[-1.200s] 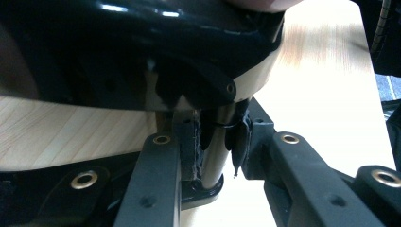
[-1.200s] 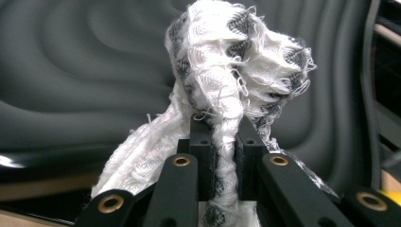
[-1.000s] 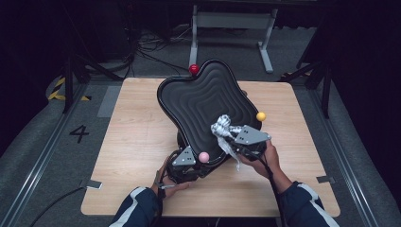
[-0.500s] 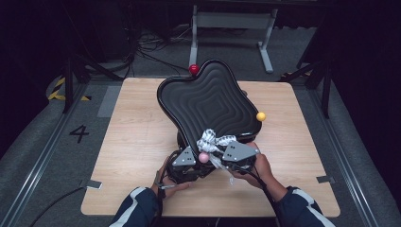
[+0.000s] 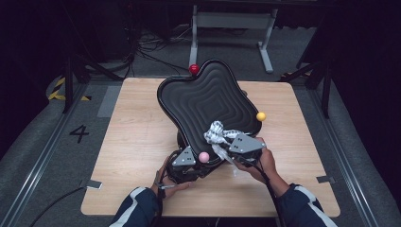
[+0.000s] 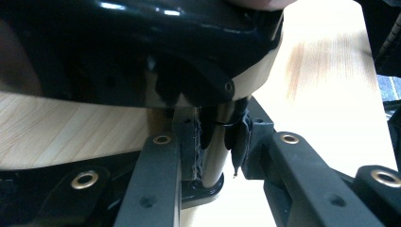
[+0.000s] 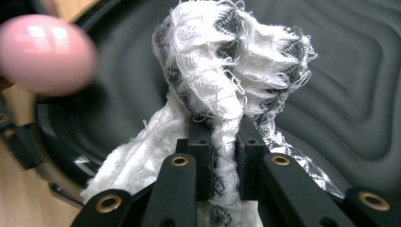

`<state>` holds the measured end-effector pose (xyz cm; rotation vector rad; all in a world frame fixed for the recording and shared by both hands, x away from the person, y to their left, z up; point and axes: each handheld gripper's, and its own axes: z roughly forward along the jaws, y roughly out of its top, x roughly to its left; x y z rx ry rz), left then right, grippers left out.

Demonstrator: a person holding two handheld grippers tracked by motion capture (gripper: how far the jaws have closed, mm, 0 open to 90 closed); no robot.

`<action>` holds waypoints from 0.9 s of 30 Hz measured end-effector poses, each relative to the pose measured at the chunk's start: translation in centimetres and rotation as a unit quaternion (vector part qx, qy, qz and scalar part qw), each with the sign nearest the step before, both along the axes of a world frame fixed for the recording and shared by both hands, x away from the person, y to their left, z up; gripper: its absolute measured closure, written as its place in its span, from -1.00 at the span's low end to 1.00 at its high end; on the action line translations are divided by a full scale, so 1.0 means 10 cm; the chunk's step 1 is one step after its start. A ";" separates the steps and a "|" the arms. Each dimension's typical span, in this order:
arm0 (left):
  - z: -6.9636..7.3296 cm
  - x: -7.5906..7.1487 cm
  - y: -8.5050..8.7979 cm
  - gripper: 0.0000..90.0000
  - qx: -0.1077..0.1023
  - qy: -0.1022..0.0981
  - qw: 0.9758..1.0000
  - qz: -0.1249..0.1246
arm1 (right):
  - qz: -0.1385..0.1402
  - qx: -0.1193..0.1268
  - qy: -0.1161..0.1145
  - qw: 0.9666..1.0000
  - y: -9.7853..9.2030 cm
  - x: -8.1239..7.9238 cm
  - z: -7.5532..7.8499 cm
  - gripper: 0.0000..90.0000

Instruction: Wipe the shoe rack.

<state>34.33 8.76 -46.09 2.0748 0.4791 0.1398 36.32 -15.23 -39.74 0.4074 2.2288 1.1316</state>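
Left hand-held gripper [image 5: 185, 160]: jaws clamped on the black stem [image 6: 213, 142] under the tray [image 5: 208, 101], at its near edge above the tabletop [image 5: 137, 132].
Pink ball [image 5: 204, 157]: between both grippers.
Right hand-held gripper [image 5: 226, 144]: jaws pinched shut on the white cloth [image 5: 216, 132], bunched just beyond its tips on the tray.
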 end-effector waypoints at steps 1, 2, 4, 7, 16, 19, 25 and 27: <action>0.00 0.00 0.00 0.63 0.001 0.002 1.000 0.001 | -0.011 0.000 -0.006 1.000 -0.05 0.04 0.01 0.80; 0.00 0.00 0.00 0.63 0.000 0.001 1.000 0.000 | -0.015 0.002 -0.005 1.000 -0.07 0.06 0.01 0.80; 0.00 0.00 0.00 0.63 0.002 0.000 1.000 -0.001 | -0.018 0.004 -0.006 1.000 -0.09 0.07 0.01 0.80; 0.00 -0.01 -0.01 0.63 0.003 0.001 1.000 -0.003 | -0.039 0.006 -0.014 0.999 -0.18 0.14 0.02 0.80; 0.00 -0.01 -0.01 0.63 -0.002 0.002 1.000 -0.002 | -0.137 0.006 0.000 0.991 -0.58 0.39 -0.02 0.80; 0.00 -0.01 0.00 0.63 -0.001 0.001 1.000 -0.001 | -0.152 0.015 0.015 0.988 -0.72 0.44 0.00 0.80; 0.00 -0.01 0.02 0.63 0.001 0.000 1.000 0.002 | -0.155 0.016 0.021 0.988 -0.77 0.44 0.00 0.81; 0.00 -0.01 0.04 0.62 0.005 0.001 1.000 0.001 | -0.156 0.010 0.017 0.988 -0.76 0.43 0.00 0.81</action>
